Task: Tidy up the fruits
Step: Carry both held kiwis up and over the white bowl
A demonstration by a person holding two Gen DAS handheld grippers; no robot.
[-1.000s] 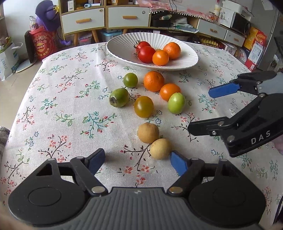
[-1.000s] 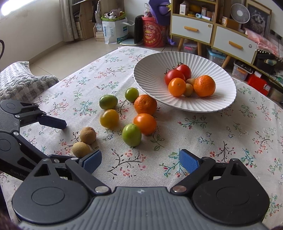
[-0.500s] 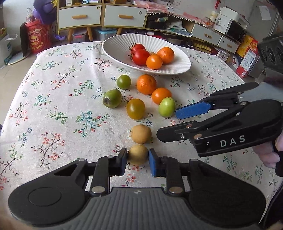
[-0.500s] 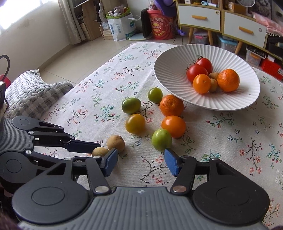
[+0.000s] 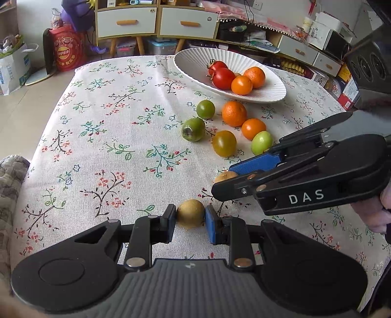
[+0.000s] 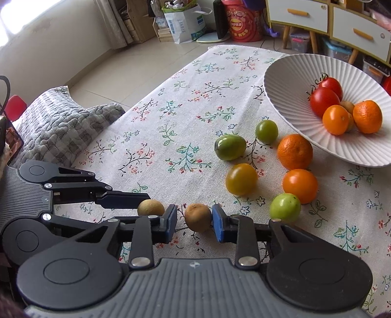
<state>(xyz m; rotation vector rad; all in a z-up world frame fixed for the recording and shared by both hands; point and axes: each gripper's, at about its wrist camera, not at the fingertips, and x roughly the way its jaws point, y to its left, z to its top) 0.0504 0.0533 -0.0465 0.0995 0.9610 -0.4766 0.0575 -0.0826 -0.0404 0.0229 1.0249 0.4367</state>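
Drawer cabinets [image 5: 156, 20] line the wall above tiled floor [image 6: 110, 63].

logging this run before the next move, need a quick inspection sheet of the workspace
surface: floral tablecloth, flat.
job's things: white bowl with tomatoes and oranges; six fruits loose beside it; two brown fruits near the tongs.
clutter: nothing seen.
grippers: left tongs shut on one brown fruit; right tongs around the other brown fruit, gap on one side.
cables: wires on back shelf.
surroundings: drawers, cushion.
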